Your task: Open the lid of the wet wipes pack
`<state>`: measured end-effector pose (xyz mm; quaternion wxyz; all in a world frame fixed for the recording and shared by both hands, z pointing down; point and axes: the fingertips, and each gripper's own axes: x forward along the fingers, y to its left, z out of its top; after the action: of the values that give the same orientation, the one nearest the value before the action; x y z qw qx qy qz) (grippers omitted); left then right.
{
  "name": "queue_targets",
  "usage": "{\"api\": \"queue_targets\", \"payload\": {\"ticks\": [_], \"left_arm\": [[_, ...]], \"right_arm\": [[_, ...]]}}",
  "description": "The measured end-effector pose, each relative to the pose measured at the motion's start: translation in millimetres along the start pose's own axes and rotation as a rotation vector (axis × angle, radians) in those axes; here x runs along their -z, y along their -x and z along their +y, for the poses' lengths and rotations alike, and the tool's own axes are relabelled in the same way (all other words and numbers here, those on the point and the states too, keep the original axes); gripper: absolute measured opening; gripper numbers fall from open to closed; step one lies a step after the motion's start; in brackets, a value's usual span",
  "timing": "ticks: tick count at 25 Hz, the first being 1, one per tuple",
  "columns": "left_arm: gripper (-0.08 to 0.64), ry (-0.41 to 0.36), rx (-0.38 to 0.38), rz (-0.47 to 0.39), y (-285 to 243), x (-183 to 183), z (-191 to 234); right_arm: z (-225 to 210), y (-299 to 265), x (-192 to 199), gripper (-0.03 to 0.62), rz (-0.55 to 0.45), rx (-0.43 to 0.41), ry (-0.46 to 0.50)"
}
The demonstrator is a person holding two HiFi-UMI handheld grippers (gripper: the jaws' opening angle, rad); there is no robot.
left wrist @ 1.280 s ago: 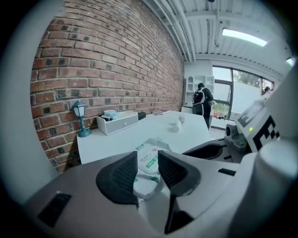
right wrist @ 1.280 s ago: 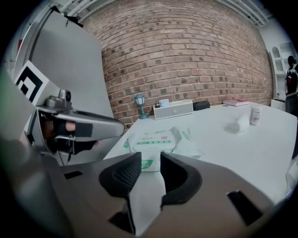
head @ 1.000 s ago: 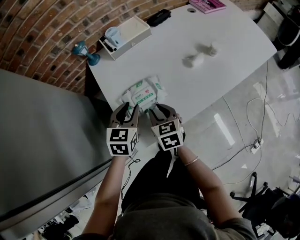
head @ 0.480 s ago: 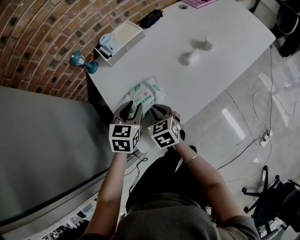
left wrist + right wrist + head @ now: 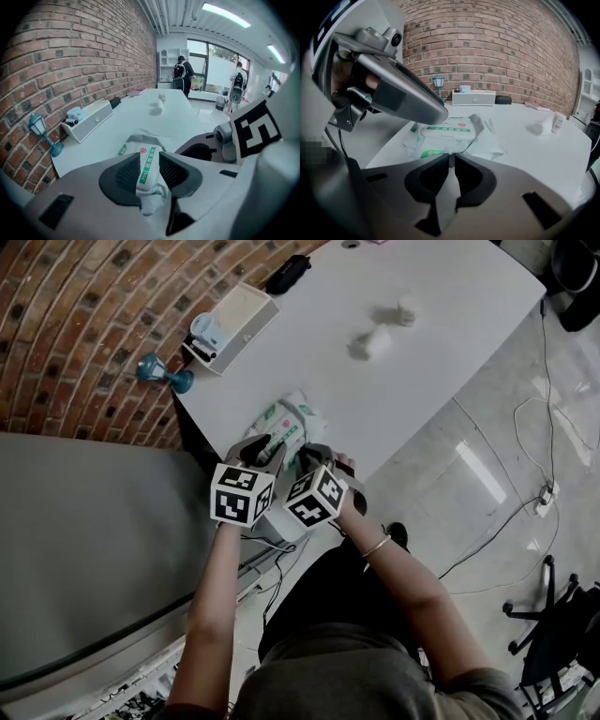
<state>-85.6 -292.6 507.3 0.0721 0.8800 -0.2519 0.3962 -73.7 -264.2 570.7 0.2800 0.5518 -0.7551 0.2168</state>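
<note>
R gripper [image 5: 450, 158]: jaws have just been closing & now stand nearly pressed together, only a slit left. The near edge of the wet wipes pack [image 5: 454, 136] sits right at the tips. Looks like they nip film or a tab there; which one, can't tell. So the grab seems made or nearly so, but the lid [image 5: 449, 126] lies flat & shut, so the peel isn't done yet. L gripper [image 5: 148, 157], just beside on the R one's left, stands spread w/ the pack's crumpled near end in its gap, pads not visibly squeezing. The pack runs away from both sets of tips, flat on the table [image 5: 534, 154]. Lid strip is just beyond the R tips; white box [image 5: 473, 97] well beyond, by the brick wall.
</note>
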Motion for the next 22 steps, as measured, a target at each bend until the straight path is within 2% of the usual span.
{"api": "queue_targets", "payload": {"ticks": [6,10,15,22], "left_arm": [[0.130,-0.087,0.082,0.097,-10.1,3.3,-6.7],[0.130,-0.165,0.108,0.170,-18.5,7.7,-11.3],[0.130,-0.272,0.067,0.256,-24.6,15.5,-13.0],[0.130,-0.380,0.051,0.287,-28.5,15.3,-16.2]], "right_arm": [[0.9,-0.8,0.2,0.044,0.009,0.011,0.024],[1.3,-0.9,0.1,0.041,0.007,0.018,0.035],[1.3,-1.6,0.5,0.041,0.013,0.006,0.023],[1.4,0.0,0.5,0.037,0.013,0.004,0.036]]}}
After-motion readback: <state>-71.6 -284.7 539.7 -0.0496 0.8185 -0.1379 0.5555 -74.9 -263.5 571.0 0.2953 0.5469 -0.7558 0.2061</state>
